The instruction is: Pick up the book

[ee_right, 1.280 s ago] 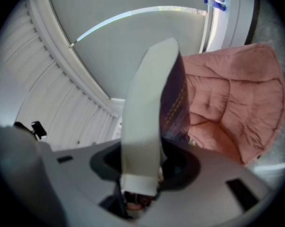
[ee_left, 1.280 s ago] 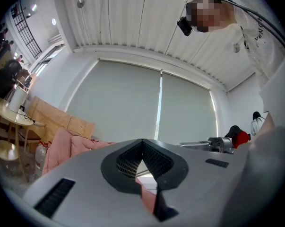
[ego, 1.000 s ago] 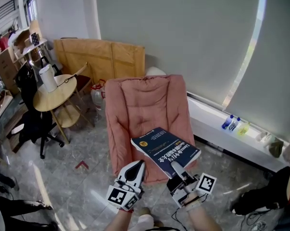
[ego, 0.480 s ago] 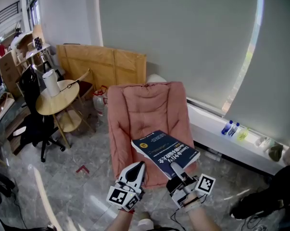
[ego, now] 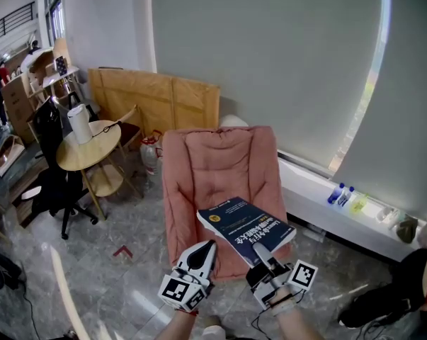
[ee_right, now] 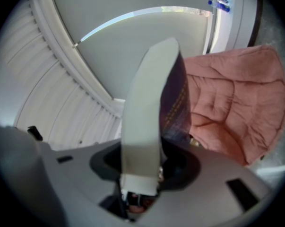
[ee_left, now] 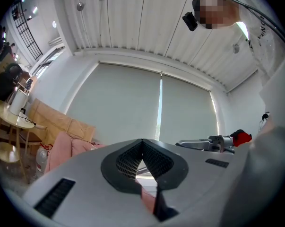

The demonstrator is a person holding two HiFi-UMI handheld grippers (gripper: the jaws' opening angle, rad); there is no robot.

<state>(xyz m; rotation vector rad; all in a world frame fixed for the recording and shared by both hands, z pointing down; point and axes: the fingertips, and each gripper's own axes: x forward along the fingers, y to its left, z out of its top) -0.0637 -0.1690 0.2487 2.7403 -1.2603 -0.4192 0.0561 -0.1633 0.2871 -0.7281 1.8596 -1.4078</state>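
Note:
A dark blue book (ego: 247, 227) with white lettering hangs tilted in the air above the seat of a pink padded chair (ego: 213, 168). My right gripper (ego: 261, 252) is shut on the book's near edge. In the right gripper view the book (ee_right: 144, 122) stands edge-on between the jaws, with its pale page block toward the camera and the pink chair (ee_right: 232, 103) behind it. My left gripper (ego: 205, 250) sits just left of the book, apart from it, with its jaws together and nothing in them. In its own view the left gripper (ee_left: 143, 148) points at a grey blind.
A round wooden table (ego: 93, 144) with a white jug (ego: 78, 122) stands at the left, next to a black office chair (ego: 50, 168). A wooden board (ego: 156, 98) leans on the wall behind. Small bottles (ego: 339, 193) stand on a white ledge at the right.
Only the head view has tipped a little, so the room sits lower in the picture. The book and both grippers keep their places.

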